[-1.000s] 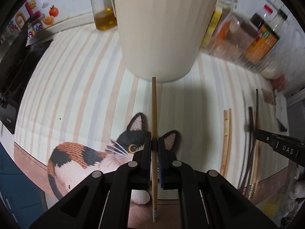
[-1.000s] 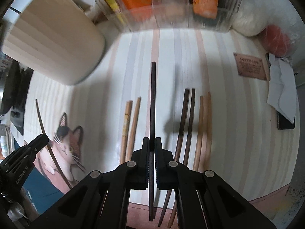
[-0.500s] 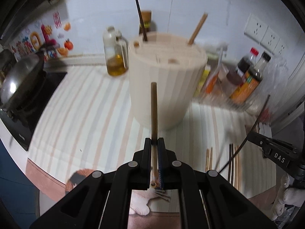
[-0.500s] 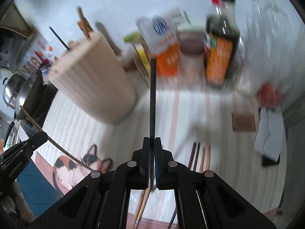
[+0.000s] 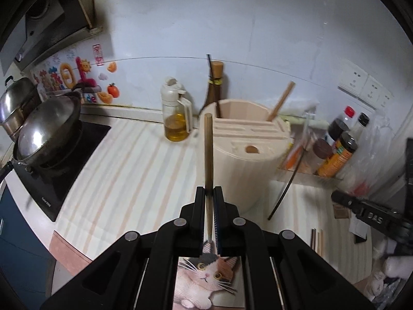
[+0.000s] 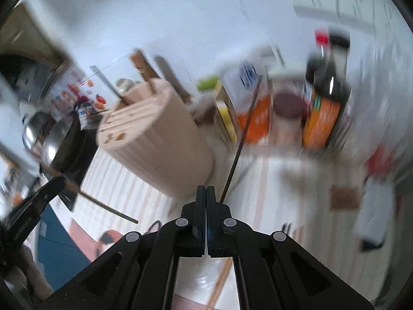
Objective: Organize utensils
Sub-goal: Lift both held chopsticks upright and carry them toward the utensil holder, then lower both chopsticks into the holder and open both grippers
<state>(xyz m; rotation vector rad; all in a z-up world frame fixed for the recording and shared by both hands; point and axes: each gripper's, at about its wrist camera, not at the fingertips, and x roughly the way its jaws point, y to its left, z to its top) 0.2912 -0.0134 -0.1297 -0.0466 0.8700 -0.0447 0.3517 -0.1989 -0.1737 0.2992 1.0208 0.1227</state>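
Okay, left gripper (image 5: 209,191) was clamped narrow on a light wooden chopstick (image 5: 208,155), held upright at frame center with its top end in front of the beige round utensil holder (image 5: 258,170). Right gripper (image 6: 206,193) had its fingers pressed together with nothing seen between them. A dark chopstick (image 6: 242,139) slanted up just right of the tips; the right wrist view was blurred, so I couldn't tell if it touched them. The holder stood on the striped countertop (image 5: 134,170), center-right. Its back compartment held another dark chopstick (image 5: 213,85) and another wooden chopstick (image 5: 281,100), both leaning. An oil bottle (image 5: 176,113) sat just left of the holder, sauce bottles (image 5: 335,155) to its right, and a wok (image 5: 49,129) at far left. Loose chopsticks (image 5: 317,237) lay at lower right, and a cat-print mat (image 5: 206,276) showed below the left fingers.
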